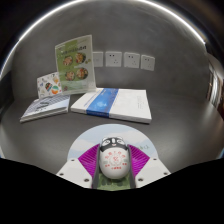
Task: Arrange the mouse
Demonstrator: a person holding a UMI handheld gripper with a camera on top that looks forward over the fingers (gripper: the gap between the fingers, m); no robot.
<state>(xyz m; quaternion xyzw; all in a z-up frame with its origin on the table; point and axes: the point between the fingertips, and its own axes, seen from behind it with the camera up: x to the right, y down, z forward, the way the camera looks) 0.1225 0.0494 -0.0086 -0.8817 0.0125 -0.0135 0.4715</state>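
Seen from the camera riding on the gripper [112, 166], a mouse [113, 158] sits between the two fingers, its pale rounded shell marked with reddish and dark print that is too small to read. The purple pads [93, 157] lie close against both flanks of the mouse and no gap shows on either side, so the jaws appear to pinch it. The mouse fills the space between the fingers and hides the tabletop directly beneath, so whether it rests on the grey table [175, 135] or is lifted clear cannot be told.

The gripper points level and straight ahead toward a grey wall, fingers low over the table. Just beyond the fingertips lies a flat white booklet [112, 104] with a blue band across its cover; its lettering cannot be made out. Touching its left edge lies a second, greyer booklet [46, 108]. Behind them, a green leaflet [74, 58] showing faces leans upright against the wall, with a smaller card [48, 85] leaning below it. A row of white wall sockets [122, 61] runs to the right of the leaflet. No brand name is readable anywhere.
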